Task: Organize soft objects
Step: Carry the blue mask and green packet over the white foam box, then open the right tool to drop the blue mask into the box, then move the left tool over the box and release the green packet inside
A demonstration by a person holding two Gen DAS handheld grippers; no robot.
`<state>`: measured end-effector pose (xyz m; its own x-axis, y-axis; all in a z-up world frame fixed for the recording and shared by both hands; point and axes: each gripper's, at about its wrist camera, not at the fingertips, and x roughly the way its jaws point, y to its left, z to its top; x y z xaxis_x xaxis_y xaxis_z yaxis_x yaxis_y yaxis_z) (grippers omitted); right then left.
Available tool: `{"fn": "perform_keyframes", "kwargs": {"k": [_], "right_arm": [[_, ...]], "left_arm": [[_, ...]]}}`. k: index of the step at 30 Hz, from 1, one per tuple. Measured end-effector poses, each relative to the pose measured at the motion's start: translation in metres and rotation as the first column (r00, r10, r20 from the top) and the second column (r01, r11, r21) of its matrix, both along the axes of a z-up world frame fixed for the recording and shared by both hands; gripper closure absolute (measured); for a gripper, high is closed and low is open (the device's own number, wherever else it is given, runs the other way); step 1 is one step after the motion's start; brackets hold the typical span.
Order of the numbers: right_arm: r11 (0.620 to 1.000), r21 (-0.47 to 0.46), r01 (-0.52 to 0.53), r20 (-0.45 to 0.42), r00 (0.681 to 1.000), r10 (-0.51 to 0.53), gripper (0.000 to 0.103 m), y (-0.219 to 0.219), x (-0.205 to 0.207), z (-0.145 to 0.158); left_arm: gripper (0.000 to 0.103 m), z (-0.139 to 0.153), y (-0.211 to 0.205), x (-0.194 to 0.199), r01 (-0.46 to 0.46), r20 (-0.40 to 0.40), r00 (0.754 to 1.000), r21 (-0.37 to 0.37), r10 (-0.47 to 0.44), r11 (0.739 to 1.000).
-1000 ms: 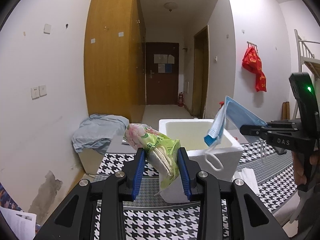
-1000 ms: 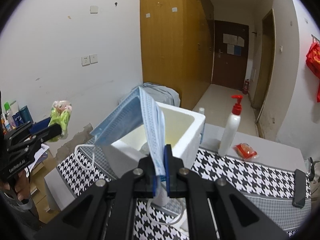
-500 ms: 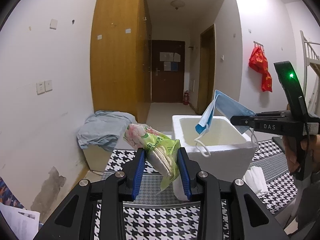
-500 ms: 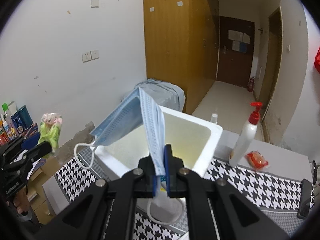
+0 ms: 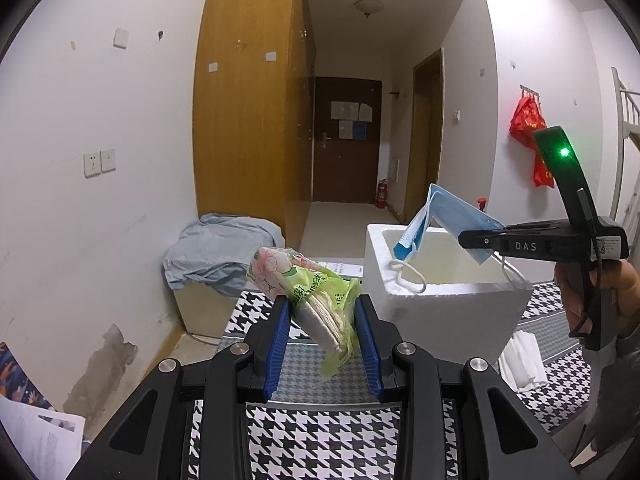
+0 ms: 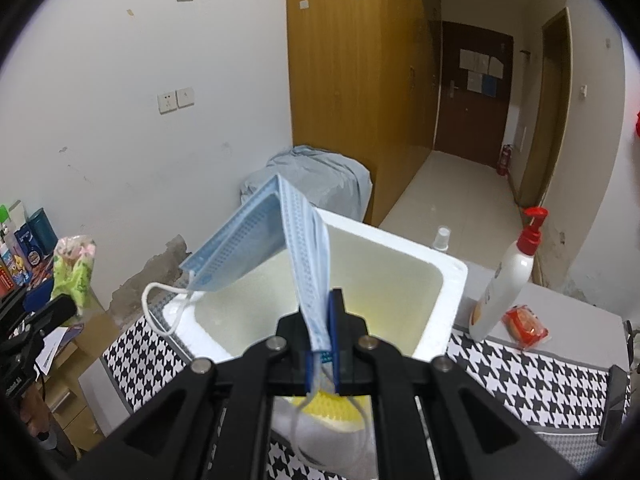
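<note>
Foam box (image 6: pixel 436 292) (empty, seemingly) — right fingers (image 6: pixel 334 316) clamp mask (image 6: pixel 256 240); left fingers (image 5: pixel 280 332) clamp tissue pack (image 5: pixel 316 300).

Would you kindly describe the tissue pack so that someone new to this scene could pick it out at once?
Start at the white foam box on the houndstooth cloth. Just left of it in the left wrist view, held above the cloth, the tissue pack sits between the left gripper's blue-padded jaws. Unlike the pale blue face mask over the box, it is a green wrapper with a pink flower.
</note>
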<state>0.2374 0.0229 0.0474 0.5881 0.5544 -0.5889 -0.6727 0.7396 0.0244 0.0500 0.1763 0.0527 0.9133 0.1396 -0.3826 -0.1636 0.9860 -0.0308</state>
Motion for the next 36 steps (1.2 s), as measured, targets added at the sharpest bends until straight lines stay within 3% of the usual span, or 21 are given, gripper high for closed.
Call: {"fn": "perform_keyframes", "kwargs": {"k": [8, 10, 12, 14, 15, 36], "right_arm": [[1.000, -0.018, -0.002, -0.019, 1.000, 0.002, 0.093, 0.010, 0.007, -0.007], [0.999, -0.032, 0.003, -0.027, 1.000, -0.004, 0.089, 0.013, 0.009, -0.010], [0.999, -0.053, 0.009, -0.020, 1.000, -0.010, 0.071, 0.015, 0.008, -0.013], [0.998, -0.052, 0.023, 0.007, 1.000, -0.023, 0.038, 0.015, 0.004, -0.012], [0.998, -0.047, 0.028, 0.023, 0.999, -0.027, 0.035, 0.014, 0.002, -0.011], [1.000, 0.021, -0.009, 0.070, 0.998, 0.007, 0.032, -0.016, -0.024, 0.001]], "left_arm": [[0.068, -0.004, 0.000, 0.001, -0.013, -0.012, 1.000, -0.009, 0.013, 1.000], [0.068, -0.005, 0.001, 0.001, -0.016, -0.015, 1.000, -0.007, 0.016, 1.000], [0.068, -0.007, 0.000, 0.001, -0.018, -0.018, 1.000, -0.004, 0.018, 1.000], [0.068, -0.007, -0.001, 0.002, -0.015, -0.022, 1.000, -0.007, 0.015, 1.000], [0.068, -0.007, -0.001, 0.002, -0.016, -0.023, 1.000, -0.007, 0.016, 1.000], [0.068, 0.014, -0.022, 0.019, 0.048, 0.006, 0.999, -0.020, -0.048, 0.999]]}}
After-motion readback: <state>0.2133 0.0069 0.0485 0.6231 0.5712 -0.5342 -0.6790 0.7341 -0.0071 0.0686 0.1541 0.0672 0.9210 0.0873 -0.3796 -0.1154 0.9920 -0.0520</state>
